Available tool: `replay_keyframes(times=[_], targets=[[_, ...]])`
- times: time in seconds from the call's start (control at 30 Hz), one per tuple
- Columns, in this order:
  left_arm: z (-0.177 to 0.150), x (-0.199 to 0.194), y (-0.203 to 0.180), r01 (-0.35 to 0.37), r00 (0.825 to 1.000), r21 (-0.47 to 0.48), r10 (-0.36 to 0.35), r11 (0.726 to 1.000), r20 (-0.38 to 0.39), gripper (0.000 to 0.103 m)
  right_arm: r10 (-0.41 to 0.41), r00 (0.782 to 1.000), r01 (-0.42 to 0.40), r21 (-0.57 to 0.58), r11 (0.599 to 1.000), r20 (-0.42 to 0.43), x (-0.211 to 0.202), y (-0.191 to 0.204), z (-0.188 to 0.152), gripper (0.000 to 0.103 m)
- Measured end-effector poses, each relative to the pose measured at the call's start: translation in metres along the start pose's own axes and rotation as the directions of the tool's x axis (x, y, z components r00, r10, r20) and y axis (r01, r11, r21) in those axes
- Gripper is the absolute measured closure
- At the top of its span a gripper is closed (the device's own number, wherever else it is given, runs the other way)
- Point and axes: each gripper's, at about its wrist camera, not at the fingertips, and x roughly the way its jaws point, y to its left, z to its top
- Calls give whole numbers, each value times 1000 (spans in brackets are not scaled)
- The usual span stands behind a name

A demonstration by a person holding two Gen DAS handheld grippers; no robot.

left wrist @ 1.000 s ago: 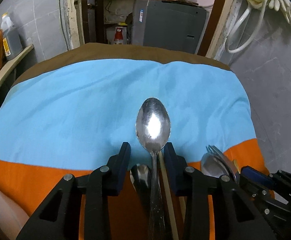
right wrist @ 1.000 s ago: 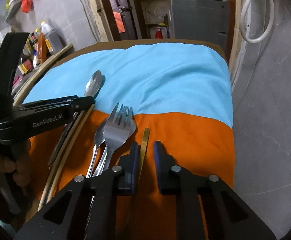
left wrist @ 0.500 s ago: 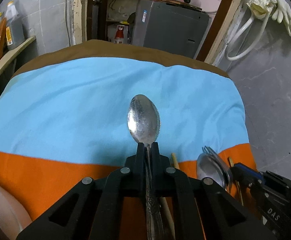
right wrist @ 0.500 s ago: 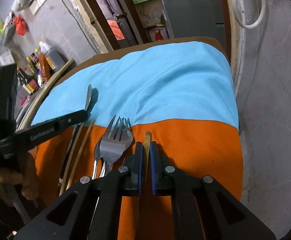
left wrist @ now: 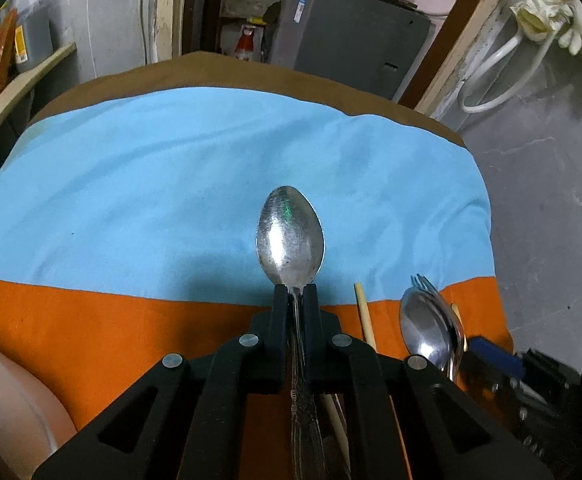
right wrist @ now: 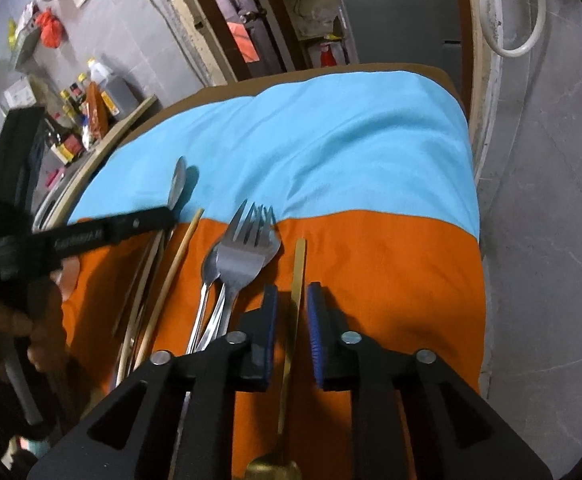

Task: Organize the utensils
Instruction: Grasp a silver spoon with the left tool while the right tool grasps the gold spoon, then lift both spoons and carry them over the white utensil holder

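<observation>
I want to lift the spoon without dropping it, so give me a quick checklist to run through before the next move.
1. Left gripper shut on the large silver metal spoon, at its neck: ok.
2. Spoon bowl sticks out past the jaws over the blue cloth: ok.
3. Wooden chopstick beside the left jaws, apart from them: ok.
4. Right gripper has just been opening; thin gold-coloured utensil handle between the jaws, not clamped: not ok.
5. Silver fork stacked on other cutlery: not ok.
6. Spoon clear of the cloth: cannot tell.

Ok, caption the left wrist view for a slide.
Left hand-held gripper clamps a steel spoon by its neck over the blue-and-orange cloth.
</observation>
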Motion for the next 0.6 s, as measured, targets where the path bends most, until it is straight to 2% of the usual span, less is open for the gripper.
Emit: replay_keyframes(times=[0.27, 0.5, 0.6], targets=[[9, 5, 1, -14, 1000, 12, 14, 1000, -20, 96, -42, 999, 42, -23, 999, -22, -2, 4, -5, 85], [2, 1, 2, 7, 999, 14, -7, 1000, -53, 91, -127, 991, 123, -79, 989, -48, 2, 18, -6, 86], [2, 2, -3, -14, 998, 44, 16, 999, -56, 91, -137, 990, 133, -84, 988, -45, 3, 18, -7, 86]])
